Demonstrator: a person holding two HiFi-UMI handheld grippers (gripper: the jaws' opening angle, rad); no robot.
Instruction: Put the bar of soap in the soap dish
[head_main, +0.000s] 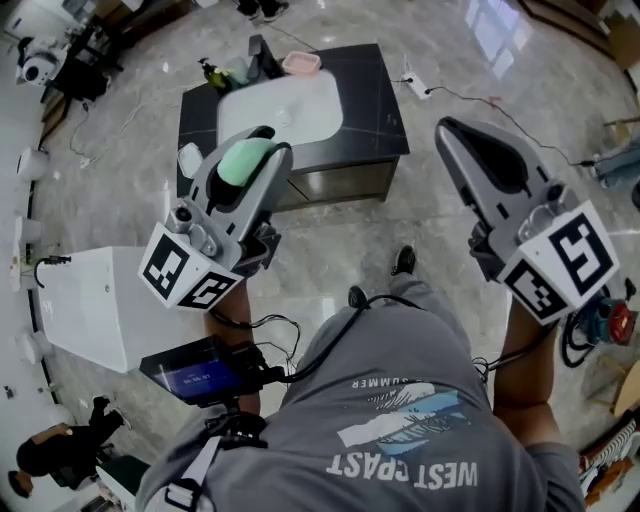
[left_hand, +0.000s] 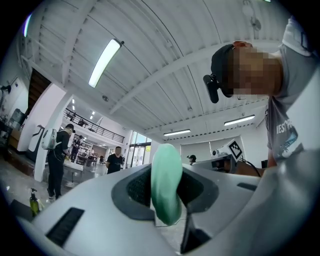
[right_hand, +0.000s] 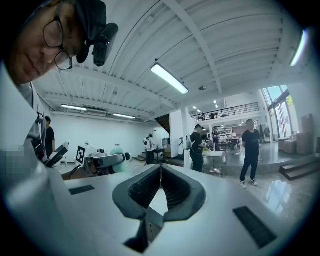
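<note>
A pale green bar of soap (head_main: 245, 160) is pinched between the jaws of my left gripper (head_main: 262, 140), held up in the air well short of the sink counter. In the left gripper view the soap (left_hand: 166, 185) stands on edge between the dark pads. A pink soap dish (head_main: 300, 63) sits on the far edge of the dark counter (head_main: 385, 110), beside the white basin (head_main: 285, 108). My right gripper (head_main: 447, 125) hangs to the right with nothing in it. In the right gripper view its jaws (right_hand: 161, 170) meet at the tips.
A green pump bottle (head_main: 210, 72) stands at the counter's back left. A white panel (head_main: 90, 300) lies on the floor to the left. A power strip (head_main: 418, 88) and cables lie right of the counter. Bystanders (right_hand: 248, 150) stand in the hall.
</note>
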